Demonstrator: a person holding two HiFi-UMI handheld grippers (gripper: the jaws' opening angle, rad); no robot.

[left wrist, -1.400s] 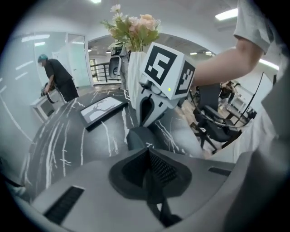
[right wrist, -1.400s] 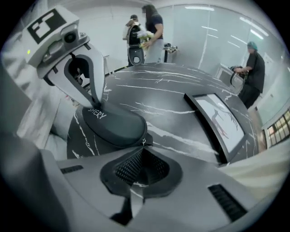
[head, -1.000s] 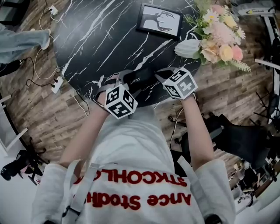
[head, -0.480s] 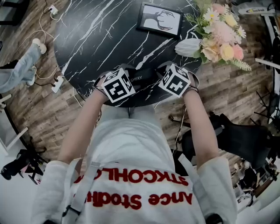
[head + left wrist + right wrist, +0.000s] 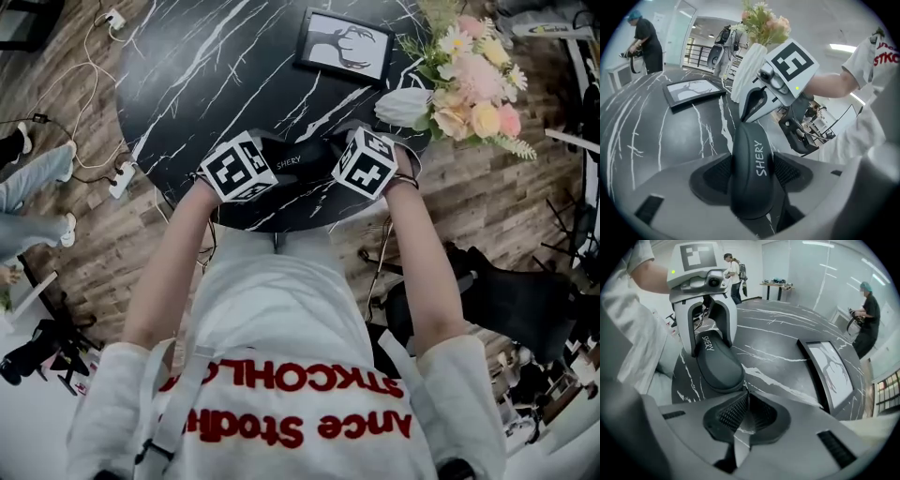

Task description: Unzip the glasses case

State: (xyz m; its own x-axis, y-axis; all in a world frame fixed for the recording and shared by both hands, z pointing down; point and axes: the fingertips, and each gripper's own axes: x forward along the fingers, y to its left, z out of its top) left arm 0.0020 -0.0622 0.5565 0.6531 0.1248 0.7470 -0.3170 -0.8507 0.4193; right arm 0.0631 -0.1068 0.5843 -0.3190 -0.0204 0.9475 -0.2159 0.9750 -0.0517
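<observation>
The glasses case point(image 5: 751, 157) lies at the marble table's point(image 5: 187, 66) near edge, one end clamped by the left gripper point(image 5: 752, 180). The right gripper point(image 5: 746, 399) (jaws pressed together) meets its other end.

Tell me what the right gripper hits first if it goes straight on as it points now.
Most likely the near end of the glasses case, lying just ahead of the right gripper and its shut jaws, slightly left; depth is hard to judge.

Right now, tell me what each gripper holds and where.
Left gripper clamps the glasses case across one end. Right gripper shut at its other end; hold unclear.
</observation>
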